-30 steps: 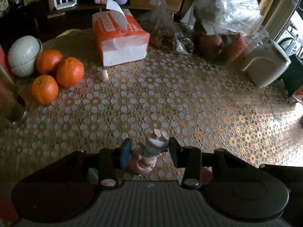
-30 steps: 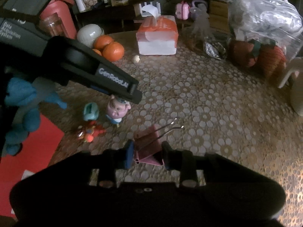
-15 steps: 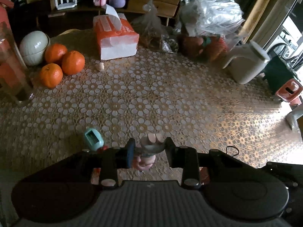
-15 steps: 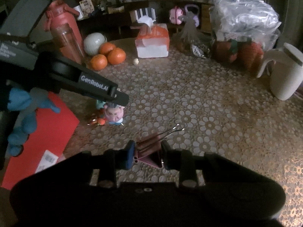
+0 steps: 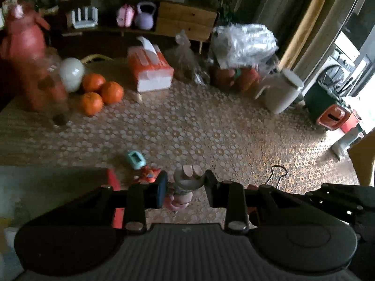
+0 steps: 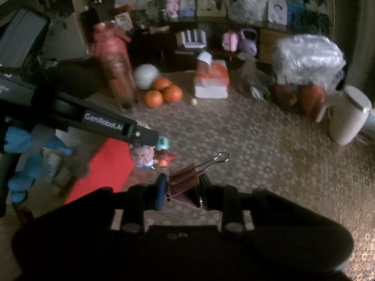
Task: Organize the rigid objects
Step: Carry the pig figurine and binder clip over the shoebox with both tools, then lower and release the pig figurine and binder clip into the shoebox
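A: What is filling the scene around the tissue box (image 5: 150,69)?

B: A patterned surface (image 5: 211,131) is spreading beneath it, carrying everything. Right of the tissue box a crinkled clear plastic bag (image 5: 243,44) is sitting on orange packets, and further right a white jug (image 5: 280,91) is standing. Left of the tissue box a tall red bottle (image 5: 25,53) is rising, blurred, with a pale round bowl (image 5: 71,71) and three oranges (image 5: 102,92) lying between bottle and box.

A: And the two tools?

B: Well in front of the tissue box, the left gripper (image 5: 185,188) is holding a small pig figurine (image 5: 185,187), its jaws pressing the toy's sides, clear of the surface. In the right wrist view the same figurine (image 6: 141,155) is hanging under the left tool's black arm. The right gripper (image 6: 181,189) is clamping a pink binder clip (image 6: 185,186), jaws closed on its body, wire handles (image 6: 216,159) pointing toward the tissue box.

A: Anything smaller lying about?

B: A red sheet (image 6: 105,166) is lying at the surface's near left edge. Just in front of the left jaws, on the tissue-box side, a small teal item (image 5: 136,159) and a tiny red-orange toy (image 5: 148,174) are resting side by side. What the teal item is, I cannot tell.
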Demonstrator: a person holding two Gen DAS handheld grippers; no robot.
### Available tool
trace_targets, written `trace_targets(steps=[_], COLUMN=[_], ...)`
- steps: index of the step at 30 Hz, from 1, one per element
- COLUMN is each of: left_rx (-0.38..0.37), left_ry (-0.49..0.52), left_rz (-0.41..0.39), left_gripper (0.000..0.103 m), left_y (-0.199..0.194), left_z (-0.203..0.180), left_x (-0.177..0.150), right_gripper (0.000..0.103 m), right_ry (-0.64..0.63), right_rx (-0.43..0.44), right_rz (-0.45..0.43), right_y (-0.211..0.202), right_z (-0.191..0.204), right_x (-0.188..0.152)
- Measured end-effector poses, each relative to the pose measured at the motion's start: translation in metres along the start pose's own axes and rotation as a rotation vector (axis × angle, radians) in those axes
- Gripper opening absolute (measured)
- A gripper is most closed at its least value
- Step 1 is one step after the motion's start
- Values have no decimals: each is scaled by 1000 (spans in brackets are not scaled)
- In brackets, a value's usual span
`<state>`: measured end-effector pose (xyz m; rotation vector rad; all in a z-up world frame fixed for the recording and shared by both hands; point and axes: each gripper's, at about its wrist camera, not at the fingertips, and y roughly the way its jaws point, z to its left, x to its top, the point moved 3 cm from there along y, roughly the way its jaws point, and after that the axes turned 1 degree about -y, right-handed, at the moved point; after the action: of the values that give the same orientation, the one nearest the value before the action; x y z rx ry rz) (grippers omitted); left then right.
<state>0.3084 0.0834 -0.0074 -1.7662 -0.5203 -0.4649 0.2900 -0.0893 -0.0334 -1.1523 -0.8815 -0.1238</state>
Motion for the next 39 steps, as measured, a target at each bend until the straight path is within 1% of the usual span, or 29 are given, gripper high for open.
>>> trace_targets(steps=[4, 9, 13, 17, 23, 29, 33, 39], left_rx=[10, 38, 67, 99, 157, 210, 251, 308], left_ry=[-3, -7, -24, -48, -80, -132, -155, -197], left_rz=[-38, -71, -83, -86, -65, -38, -31, -17], left_gripper=[33, 33, 33, 33, 33, 33, 33, 33], left_y=[-35, -70, -90, -102, -104, -92, -85, -70], left_z=[17, 43, 69, 97, 141, 184, 209, 244], left_x=[-5, -14, -23, -32, -45, -54, -56, -59], right_gripper=[29, 29, 29, 29, 29, 29, 29, 29], right_ry=[-32, -76, -112, -145, -177, -199, -233, -267], right_rx=[26, 66, 95, 120, 144, 174, 173, 160], right_rz=[-30, -52, -54, -46, -19, 21, 53, 95], right_y=[-14, -23, -20, -10, 18, 53, 73, 99], right_z=[27, 65, 97, 126, 165, 193, 214, 234], right_x=[8, 19, 25, 28, 26, 18, 7, -11])
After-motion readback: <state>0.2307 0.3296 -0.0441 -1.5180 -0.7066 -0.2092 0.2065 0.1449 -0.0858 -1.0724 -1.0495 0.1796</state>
